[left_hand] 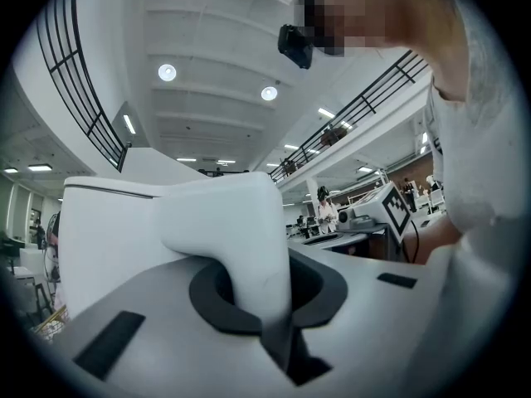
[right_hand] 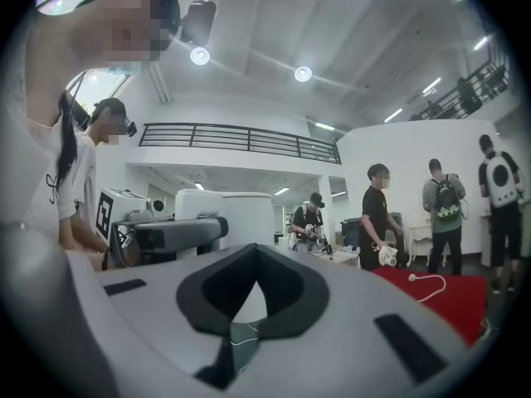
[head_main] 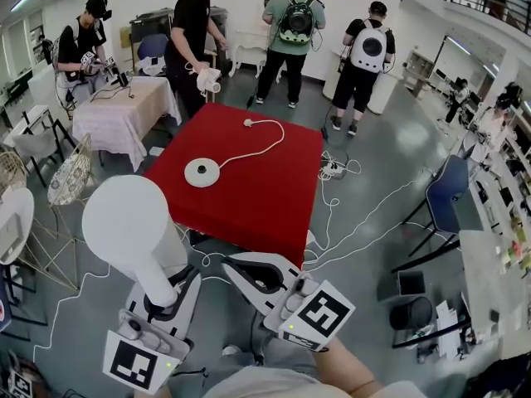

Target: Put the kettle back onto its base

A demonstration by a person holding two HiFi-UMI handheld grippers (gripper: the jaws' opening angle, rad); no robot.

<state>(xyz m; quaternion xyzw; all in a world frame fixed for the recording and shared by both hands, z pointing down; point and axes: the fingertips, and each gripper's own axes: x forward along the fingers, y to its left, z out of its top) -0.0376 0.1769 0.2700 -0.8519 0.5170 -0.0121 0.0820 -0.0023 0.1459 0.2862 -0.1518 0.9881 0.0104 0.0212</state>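
Note:
A white kettle [head_main: 124, 222] hangs low at the left, well short of the red table [head_main: 265, 197], with my left gripper [head_main: 170, 293] shut on its handle. In the left gripper view the handle [left_hand: 241, 239] fills the dark recess between the jaws, in front of the kettle body [left_hand: 108, 230]. The round white base [head_main: 202, 172] lies on the table's left part, and its cord [head_main: 259, 143] runs to a plug at the far edge. To the right, my right gripper [head_main: 241, 268] is shut with nothing in it. From the right gripper view [right_hand: 250, 251] the kettle [right_hand: 224, 214] and the table [right_hand: 444, 293] both show.
Several people stand beyond the table. A cloth-covered table [head_main: 124, 106] and a wicker chair [head_main: 70, 177] are at the left. White cables [head_main: 357, 222] trail over the floor to the right, near a blue chair [head_main: 448, 193] and a black bin [head_main: 411, 313].

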